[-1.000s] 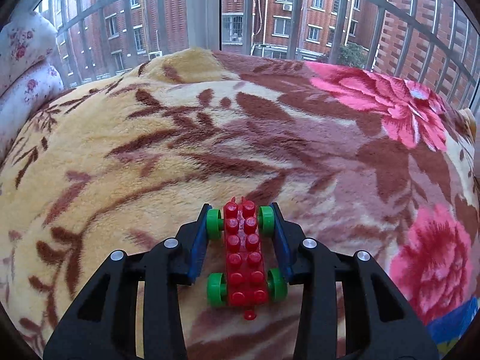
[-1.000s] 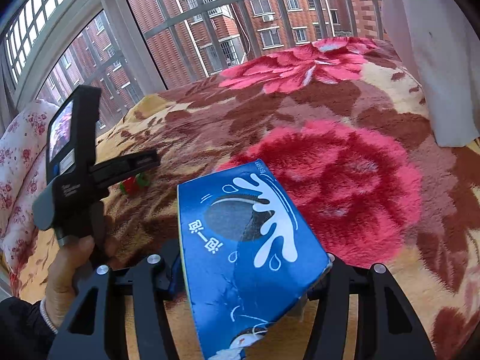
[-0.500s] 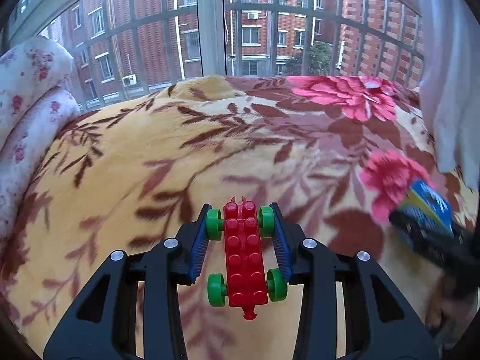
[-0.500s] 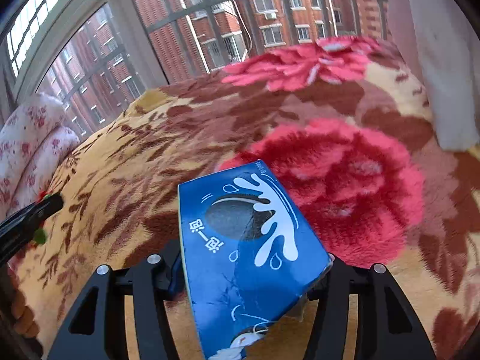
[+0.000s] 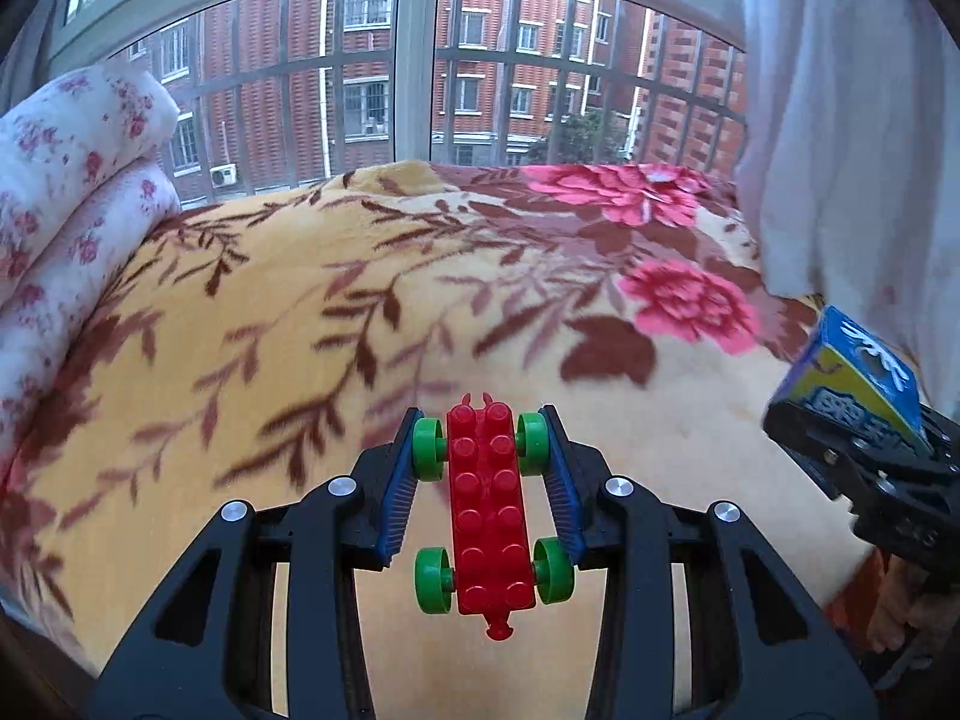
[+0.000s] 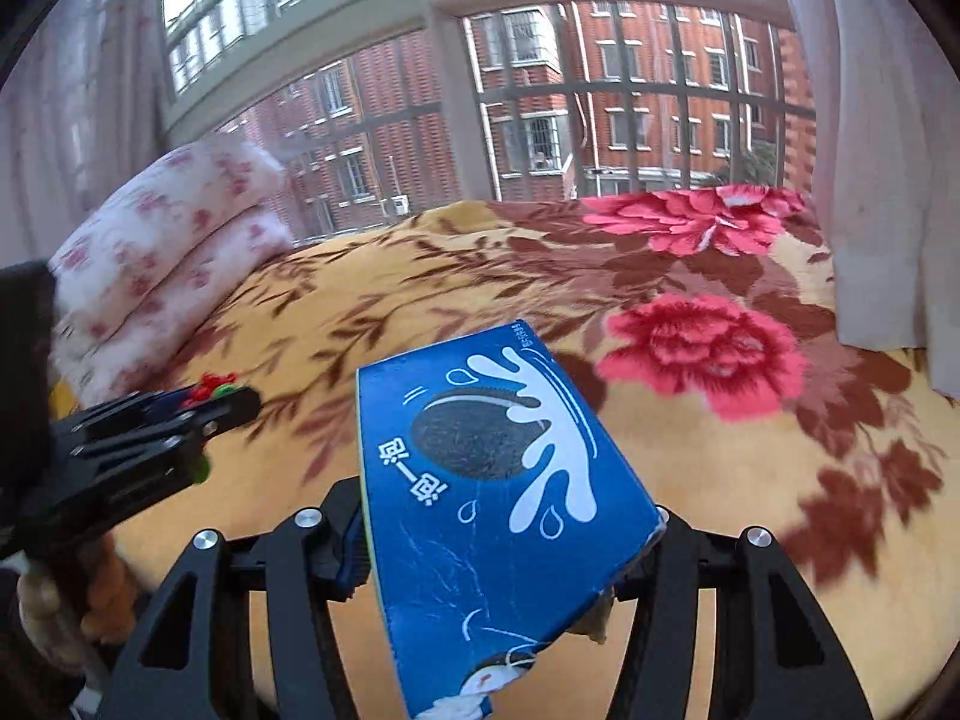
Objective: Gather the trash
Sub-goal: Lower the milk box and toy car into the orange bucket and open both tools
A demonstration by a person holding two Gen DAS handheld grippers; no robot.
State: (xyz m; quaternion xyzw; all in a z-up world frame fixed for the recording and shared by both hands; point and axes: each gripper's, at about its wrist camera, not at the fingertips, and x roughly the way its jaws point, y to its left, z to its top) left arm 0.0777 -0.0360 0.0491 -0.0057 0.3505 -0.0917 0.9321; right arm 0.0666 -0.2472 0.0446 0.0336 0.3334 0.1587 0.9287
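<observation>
A red toy brick car (image 5: 489, 510) with green wheels hangs above the flowered blanket (image 5: 300, 312), and my left gripper (image 5: 482, 420) is shut on its wheels. My right gripper (image 6: 504, 540) is shut on a blue cookie box (image 6: 498, 480) with a torn lower end, also clear of the blanket. In the left wrist view the right gripper (image 5: 864, 462) and its box (image 5: 852, 372) show at the right edge. In the right wrist view the left gripper (image 6: 198, 414) stands at the left, with a bit of the red car (image 6: 210, 387) showing.
A folded white floral quilt (image 5: 66, 192) lies at the bed's left end. A barred window (image 5: 420, 72) runs behind the bed, and a pale curtain (image 5: 840, 120) hangs at the right. A hand (image 6: 36, 606) holds the left gripper.
Both grippers have drawn back and up from the blanket with their loads, so more of the bed shows. The right gripper has come further into the left wrist view.
</observation>
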